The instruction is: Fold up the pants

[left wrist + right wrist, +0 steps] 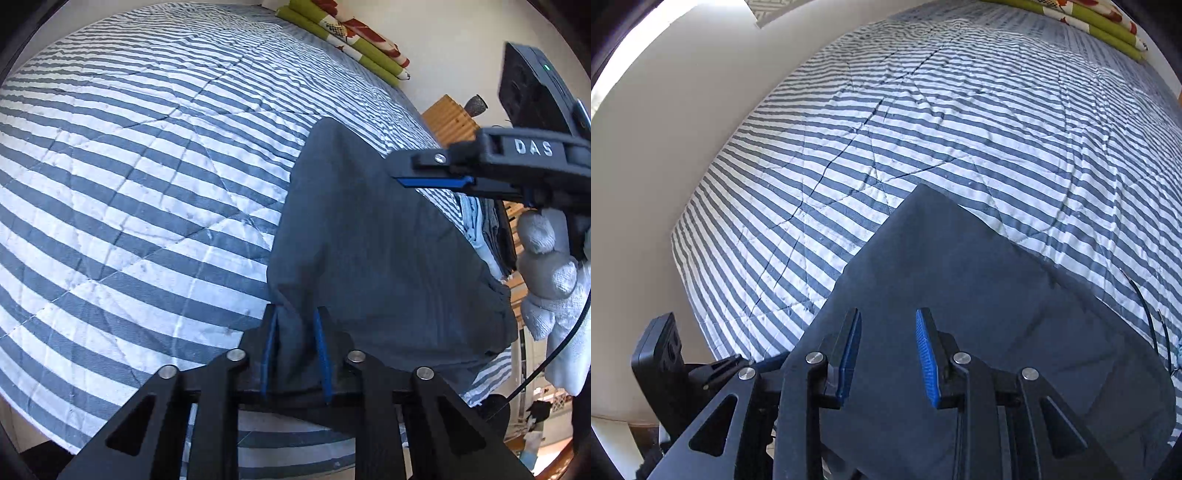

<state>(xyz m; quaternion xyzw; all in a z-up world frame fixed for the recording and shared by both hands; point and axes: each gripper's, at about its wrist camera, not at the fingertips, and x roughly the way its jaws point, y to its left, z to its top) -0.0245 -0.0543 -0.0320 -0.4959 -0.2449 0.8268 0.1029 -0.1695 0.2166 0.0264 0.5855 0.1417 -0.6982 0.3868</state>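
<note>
Left gripper (295, 325): 2 fingers clamped on pants (369, 240) edge. Pants: dark, folded, flat on striped quilt (129, 166). Right gripper (888, 332): fingers apart above pants, gloved hand (550, 273) holding it.

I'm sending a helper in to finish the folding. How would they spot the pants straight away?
Look at the bed covered by the blue-and-white striped quilt. At its near edge lies one plain dark grey garment, the pants, with the left tool pinching a fold of them. They are the only unpatterned dark cloth on the stripes.
</note>
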